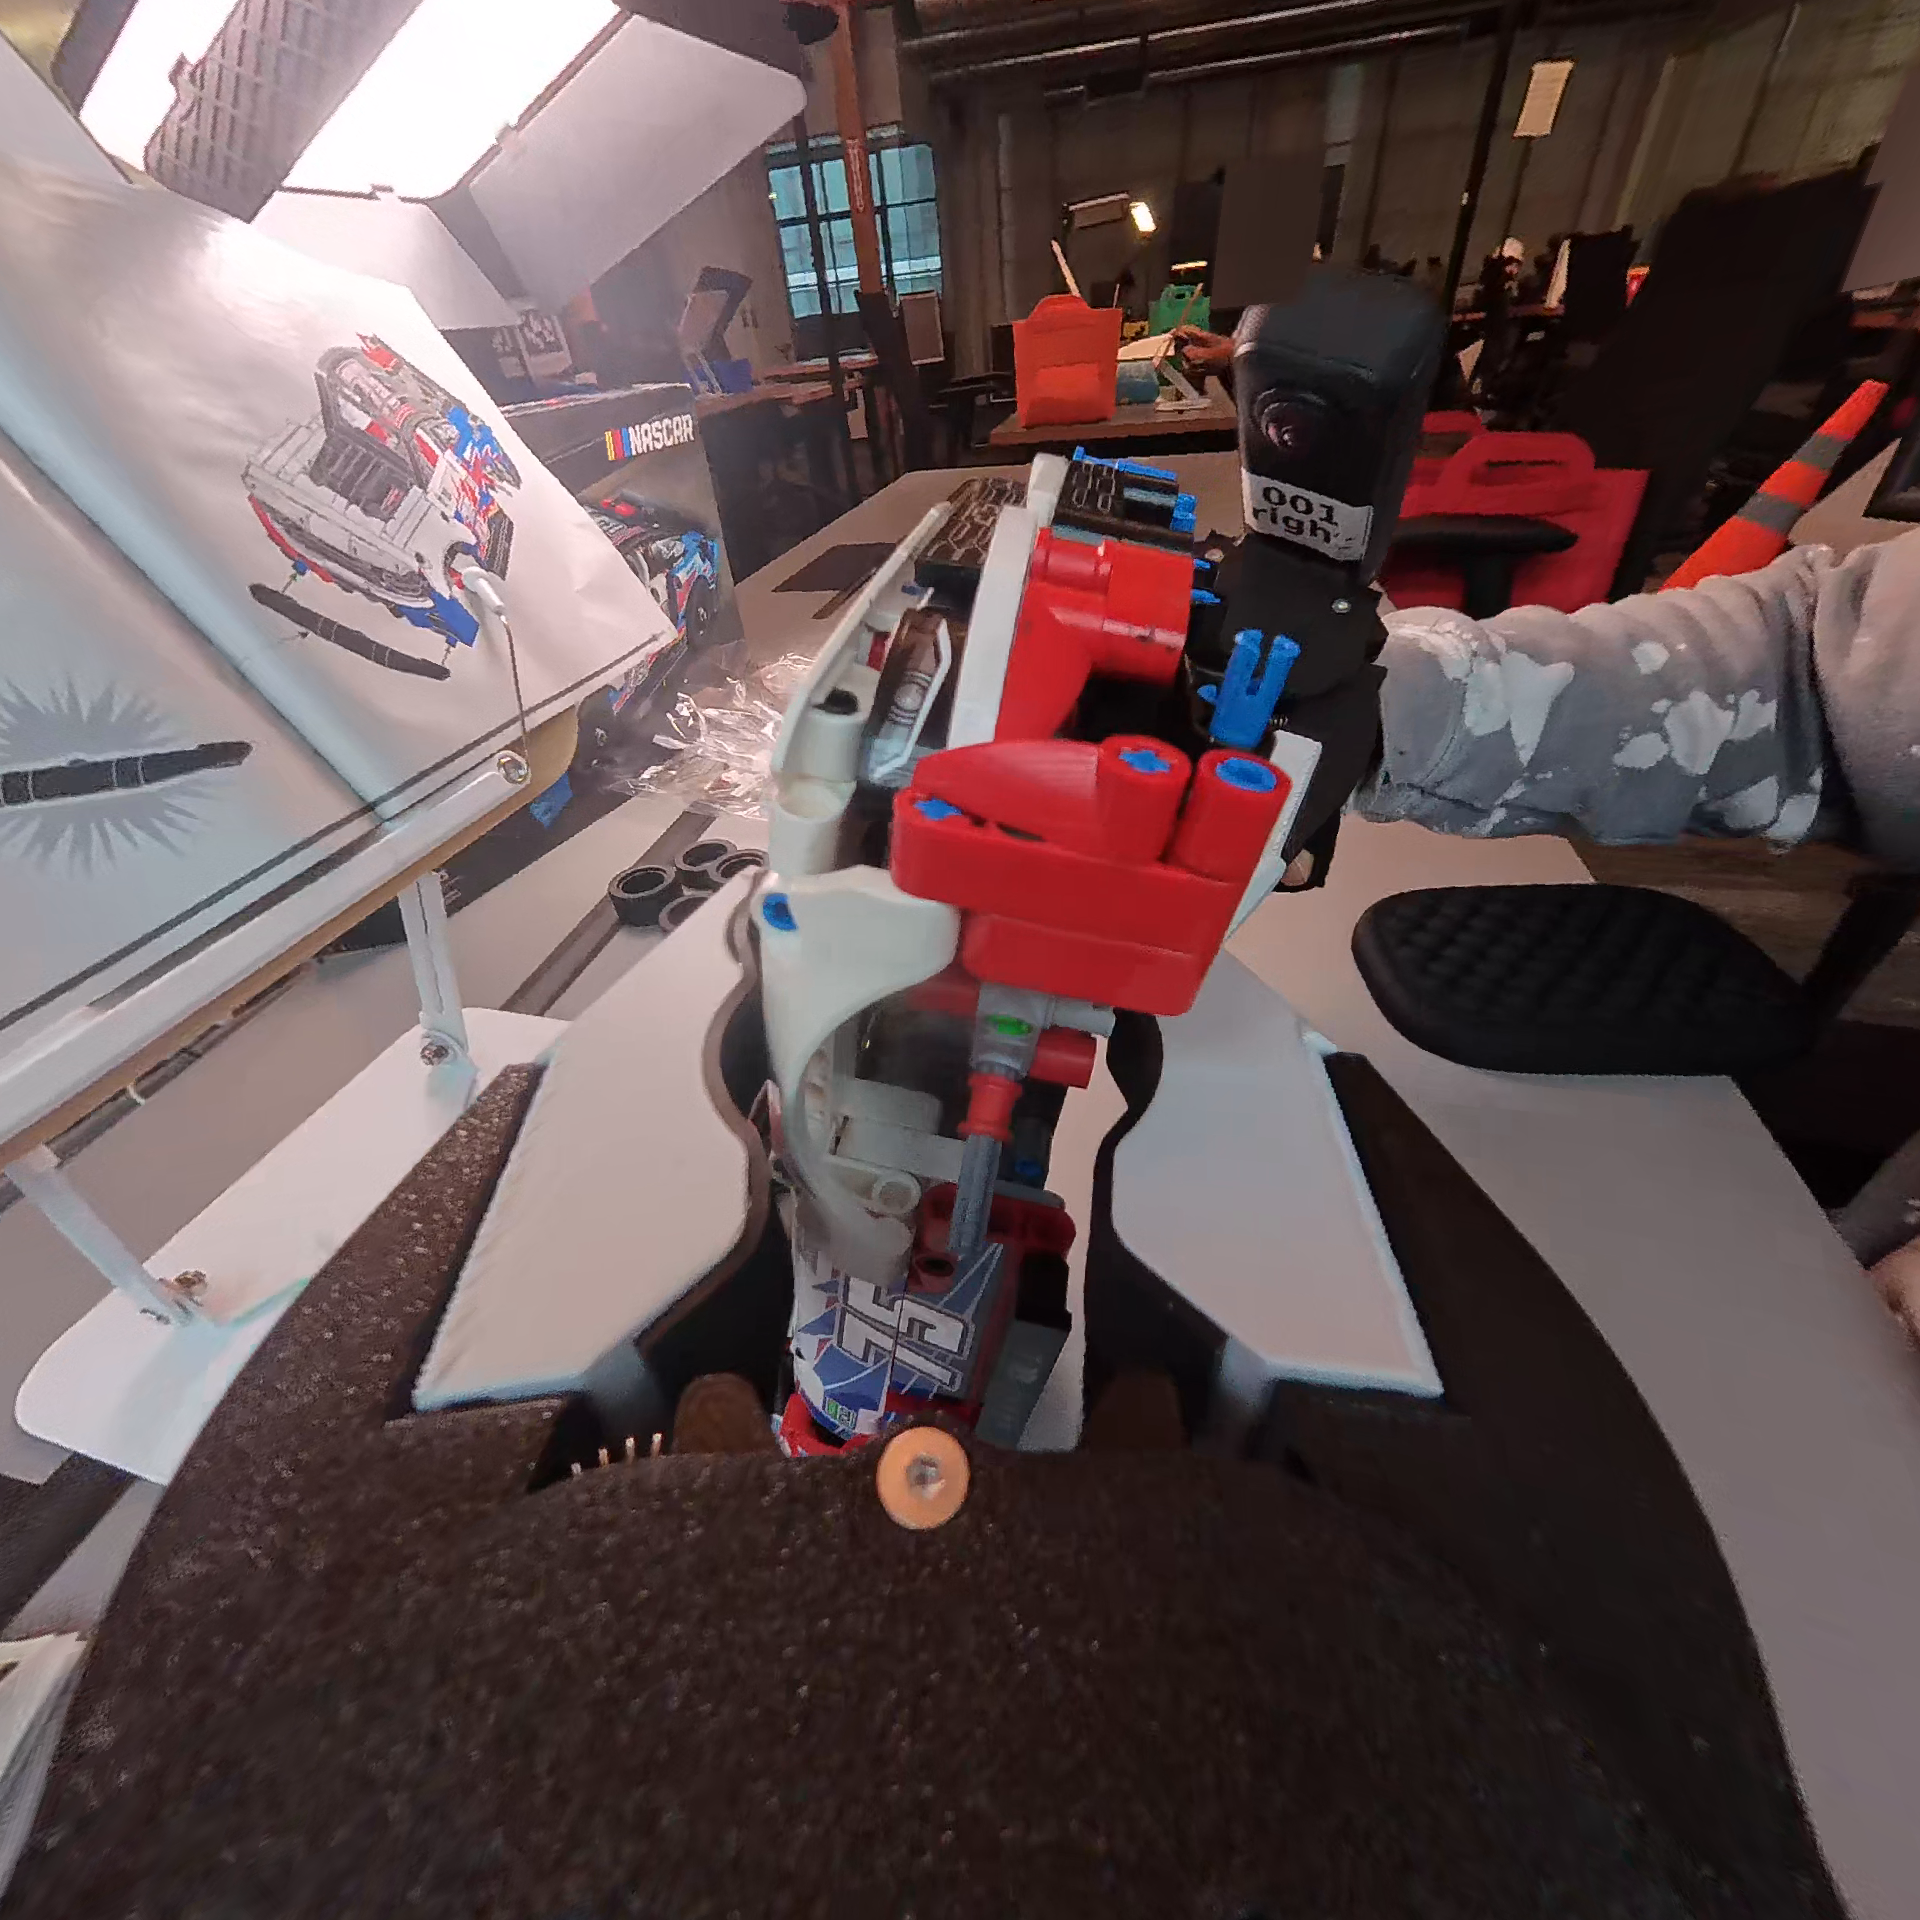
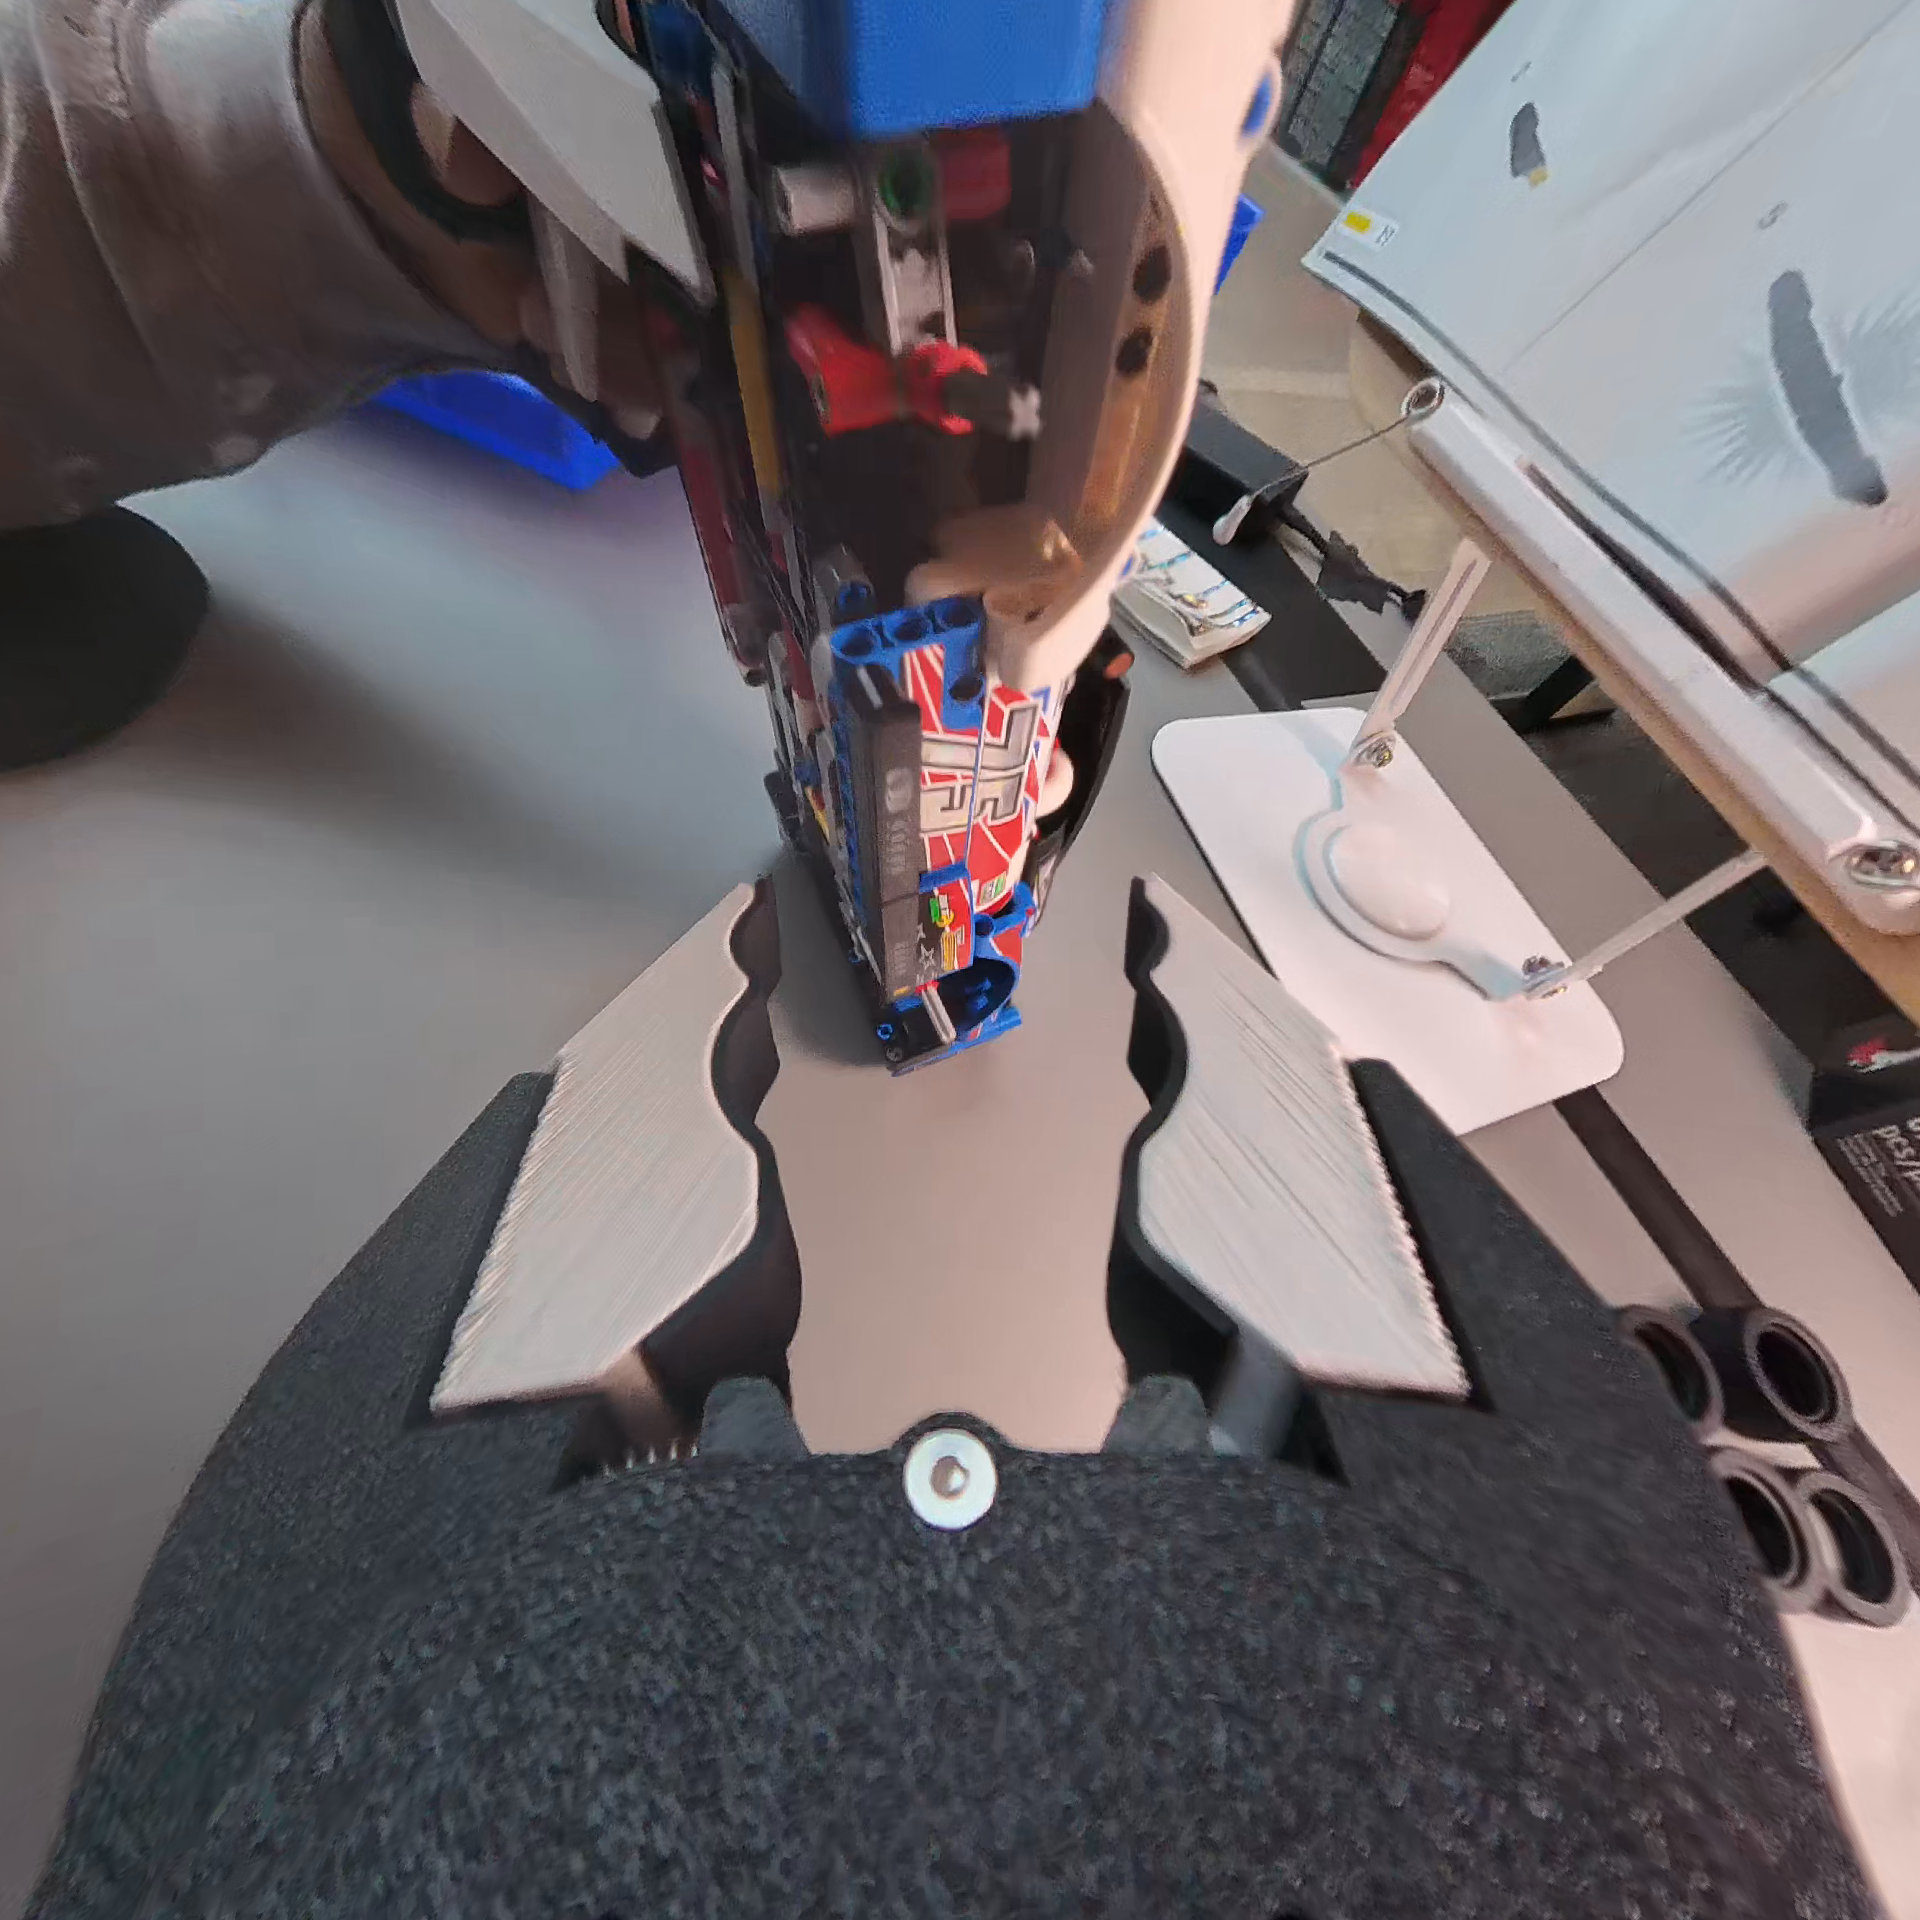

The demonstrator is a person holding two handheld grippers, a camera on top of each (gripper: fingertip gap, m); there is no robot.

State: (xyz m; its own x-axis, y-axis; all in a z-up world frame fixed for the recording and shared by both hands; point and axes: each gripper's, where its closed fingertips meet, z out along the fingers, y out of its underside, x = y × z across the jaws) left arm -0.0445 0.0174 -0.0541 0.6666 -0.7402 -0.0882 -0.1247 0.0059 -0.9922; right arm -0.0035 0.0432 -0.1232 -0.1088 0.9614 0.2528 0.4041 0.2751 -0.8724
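A partly built red, white and blue toy-brick car (image 1: pixel 1039 831) is held upright above the grey table (image 2: pixel 312 831). My left gripper (image 1: pixel 935 987) is shut on the car's middle, one white finger on each side. In the right wrist view the car (image 2: pixel 935 810) hangs end-down, its lower tip close to the table, just ahead of my right gripper (image 2: pixel 945 894). That gripper is open and empty, its fingers spread wider than the car. Its black camera housing (image 1: pixel 1320 416) shows behind the car in the left wrist view, held by a sleeved arm (image 1: pixel 1610 707).
An open instruction booklet (image 1: pixel 312 468) leans on a white stand (image 2: pixel 1382 904) beside the car. Several black tyres (image 2: pixel 1787 1455) lie near the right gripper. A printed box (image 1: pixel 644 499), a clear plastic bag (image 1: pixel 727 727), a black chair seat (image 1: pixel 1558 977) and a blue bin (image 2: pixel 488 426) surround the area.
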